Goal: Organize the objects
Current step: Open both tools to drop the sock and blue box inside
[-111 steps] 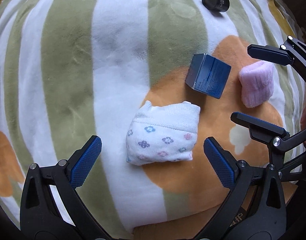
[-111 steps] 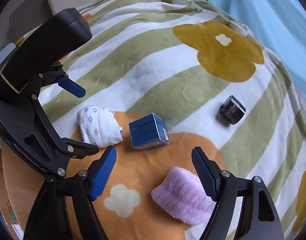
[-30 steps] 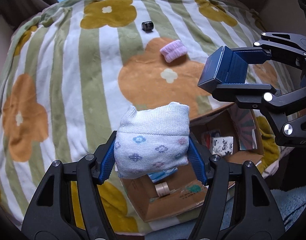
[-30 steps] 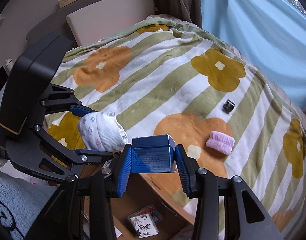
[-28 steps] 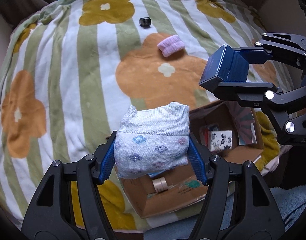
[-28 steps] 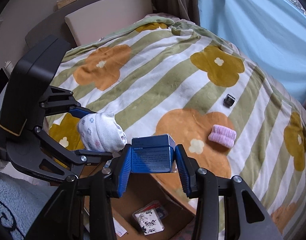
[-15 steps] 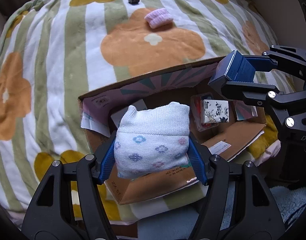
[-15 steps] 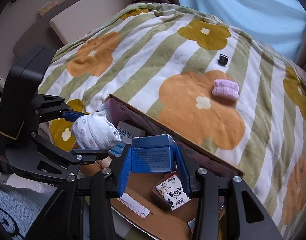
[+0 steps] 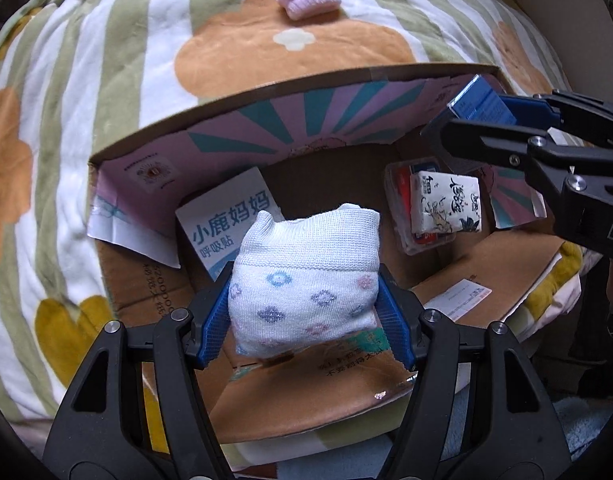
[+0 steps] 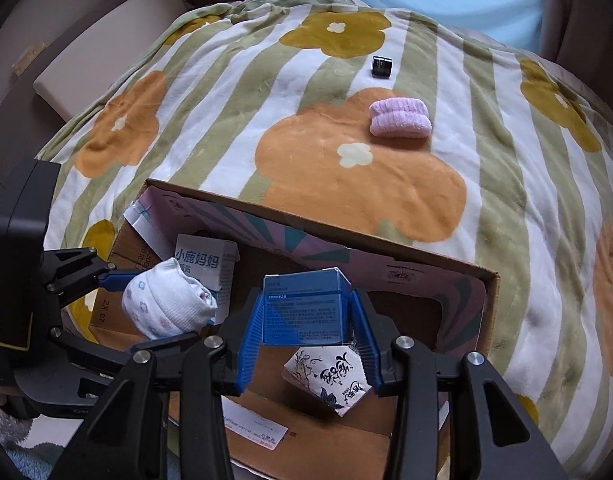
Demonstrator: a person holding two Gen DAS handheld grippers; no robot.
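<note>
My left gripper [image 9: 304, 312] is shut on a rolled white sock with small flower prints [image 9: 306, 276], held over the open cardboard box [image 9: 266, 92]. The same sock [image 10: 166, 306] shows at the left of the right wrist view. My right gripper [image 10: 308, 340] is shut on a blue box [image 10: 306, 308], also above the cardboard box [image 10: 426, 258]; that blue box [image 9: 480, 102] sits near the carton's far right corner in the left wrist view. On the blanket beyond lie a pink rolled sock [image 10: 400, 118] and a small black jar [image 10: 381, 66].
Inside the carton lie a white and blue packet with print [image 9: 230, 220], a tissue pack with ink drawings [image 9: 446, 204] on a clear case, and a paper label [image 9: 464, 298]. The striped flower blanket [image 10: 226, 92] covers the bed behind; a beige cushion [image 10: 98, 36] stands far left.
Both grippers have sunk toward the carton with their loads still held. The carton now fills the lower half of both views, and the right gripper has rolled.
</note>
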